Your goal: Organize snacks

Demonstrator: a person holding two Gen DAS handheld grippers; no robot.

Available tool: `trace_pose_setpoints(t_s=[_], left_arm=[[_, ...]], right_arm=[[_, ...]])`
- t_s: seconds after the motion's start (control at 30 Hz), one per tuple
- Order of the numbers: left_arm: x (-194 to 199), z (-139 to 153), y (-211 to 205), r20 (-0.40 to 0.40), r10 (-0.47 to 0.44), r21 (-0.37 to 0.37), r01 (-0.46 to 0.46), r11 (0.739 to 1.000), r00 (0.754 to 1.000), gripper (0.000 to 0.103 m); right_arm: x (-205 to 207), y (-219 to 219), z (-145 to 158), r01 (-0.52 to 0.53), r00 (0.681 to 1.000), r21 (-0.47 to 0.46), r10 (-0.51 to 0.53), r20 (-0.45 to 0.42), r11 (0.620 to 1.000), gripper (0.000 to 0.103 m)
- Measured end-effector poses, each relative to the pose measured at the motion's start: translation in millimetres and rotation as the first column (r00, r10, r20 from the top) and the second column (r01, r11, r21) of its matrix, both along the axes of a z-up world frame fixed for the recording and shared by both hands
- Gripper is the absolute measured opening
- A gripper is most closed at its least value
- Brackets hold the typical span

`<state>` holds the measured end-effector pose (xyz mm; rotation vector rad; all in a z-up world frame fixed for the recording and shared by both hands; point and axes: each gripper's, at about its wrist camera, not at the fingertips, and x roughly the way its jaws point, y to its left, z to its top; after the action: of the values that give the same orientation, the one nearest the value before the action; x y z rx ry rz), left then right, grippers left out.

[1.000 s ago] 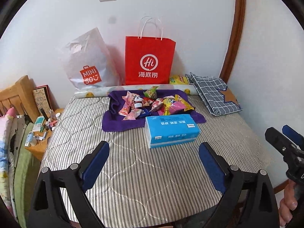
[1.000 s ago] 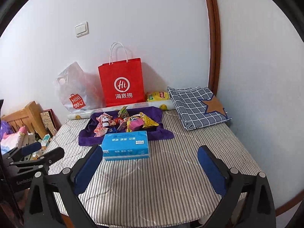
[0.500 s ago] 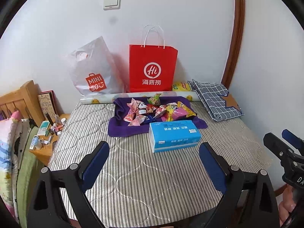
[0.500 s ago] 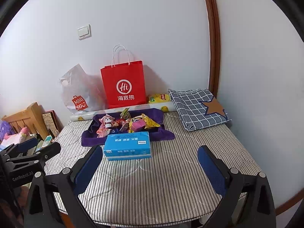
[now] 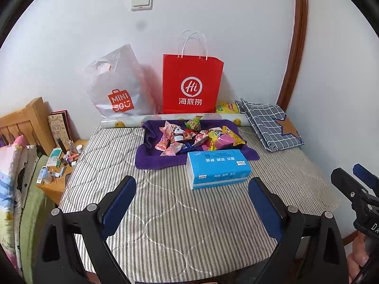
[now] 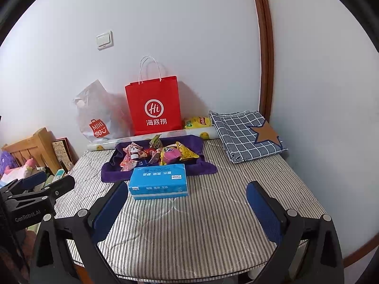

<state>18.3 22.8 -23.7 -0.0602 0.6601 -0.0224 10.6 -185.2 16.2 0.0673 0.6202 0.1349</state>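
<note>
Several bright snack packets (image 5: 196,137) (image 6: 163,152) lie heaped on a purple cloth (image 5: 151,158) (image 6: 113,172) at the back middle of a striped table (image 5: 165,213) (image 6: 213,213). A blue tissue pack (image 5: 218,168) (image 6: 158,182) sits just in front of the cloth. My left gripper (image 5: 191,203) hovers open over the near part of the table, well short of the snacks, holding nothing. My right gripper (image 6: 187,203) is also open and empty, at a similar distance. Each gripper shows at the edge of the other's view.
A red paper bag (image 5: 191,85) (image 6: 154,106) and a white plastic bag (image 5: 116,87) (image 6: 99,116) lean on the back wall. A yellow packet (image 6: 197,122) and folded checked fabric (image 5: 270,123) (image 6: 246,135) sit back right. A cluttered wooden stand (image 5: 56,165) is on the left.
Both views have tilted upward and drawn back slightly, so the table contents sit lower in frame. Both grippers stay open; nothing on the table has moved.
</note>
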Motion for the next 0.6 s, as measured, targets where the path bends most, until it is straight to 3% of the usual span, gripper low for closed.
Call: trace_pose_setpoints(t_s=[0.6], left_arm=[[-1.1,-1.9,-3.8,0.0,-0.007,0.003,0.007,1.0,1.0,0.095]], right_arm=[[-2.0,1.4,1.1,0.0,1.0,-0.006,0.0,-0.001,1.0,0.101]])
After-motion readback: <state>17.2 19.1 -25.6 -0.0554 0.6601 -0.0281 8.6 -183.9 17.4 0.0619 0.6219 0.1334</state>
